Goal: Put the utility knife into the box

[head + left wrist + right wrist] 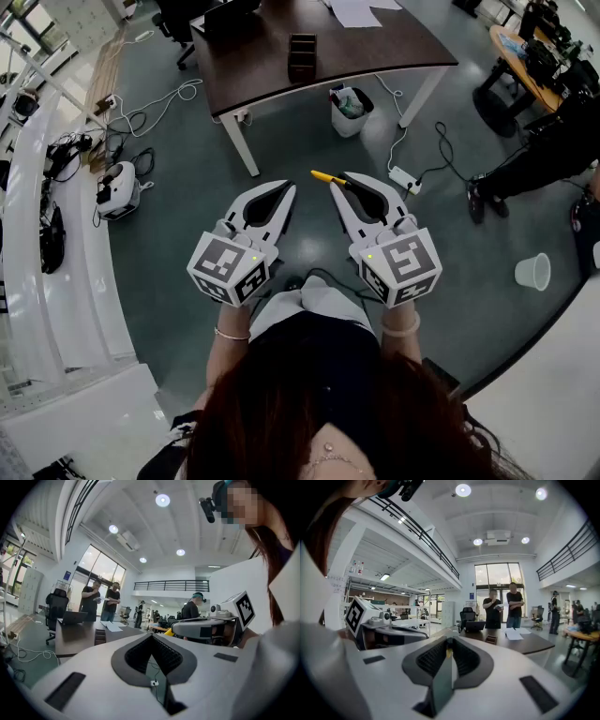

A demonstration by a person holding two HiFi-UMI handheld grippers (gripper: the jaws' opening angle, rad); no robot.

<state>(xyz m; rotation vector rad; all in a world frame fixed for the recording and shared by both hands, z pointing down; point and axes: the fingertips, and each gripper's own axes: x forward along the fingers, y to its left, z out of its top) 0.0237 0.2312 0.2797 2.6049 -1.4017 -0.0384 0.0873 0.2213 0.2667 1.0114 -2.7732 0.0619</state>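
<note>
Both grippers hang side by side over the grey-green floor, some way short of the brown table (375,52). My right gripper (345,178) is shut on a yellow and black utility knife (328,177), which sticks out to the left of its tips. In the right gripper view the knife (443,677) shows edge-on as a dark blade-like slab between the jaws of the right gripper (449,641). My left gripper (289,185) is shut with nothing in it; its tips meet in its own view (152,637). The dark open box (302,56) stands on the table, also visible as the box (491,639).
Papers (356,11) lie on the table behind the box. A white bin (350,111) stands under the table, with a power strip (405,178) and cables on the floor. A paper cup (533,272) lies at the right. Two people (504,604) stand behind the table.
</note>
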